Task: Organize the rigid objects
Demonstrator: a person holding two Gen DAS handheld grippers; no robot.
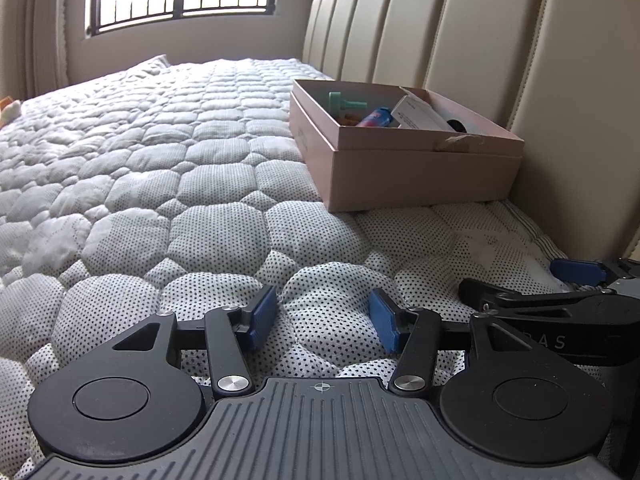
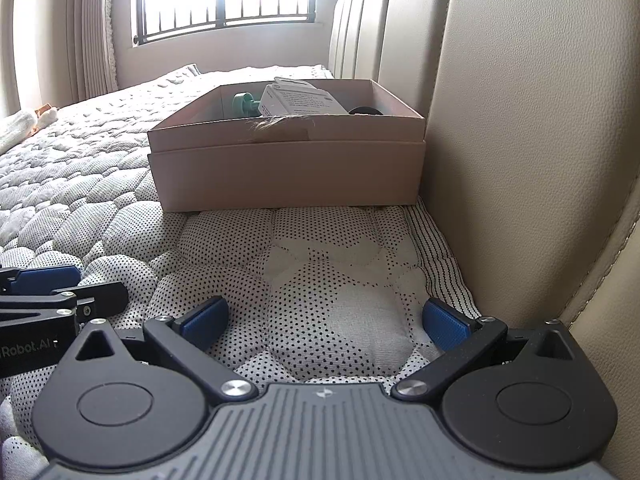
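While resting low on the mattress [image 2: 320,272], held nothing: left gripper [image 1: 324,316] with fingers apart, right gripper [image 2: 324,320] spread wider. Faced the pink box [image 2: 288,168] straight ahead of the right one, against the headboard [image 2: 520,120]; lay ahead and rightward from the left. Showed inside a green piece [image 1: 344,104], a white carton [image 2: 296,98]. Looked nearer to the right gripper.

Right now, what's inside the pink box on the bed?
Inside the pink box: a green plastic piece, a blue tube, a white carton, something black. The walls hide the bottom.
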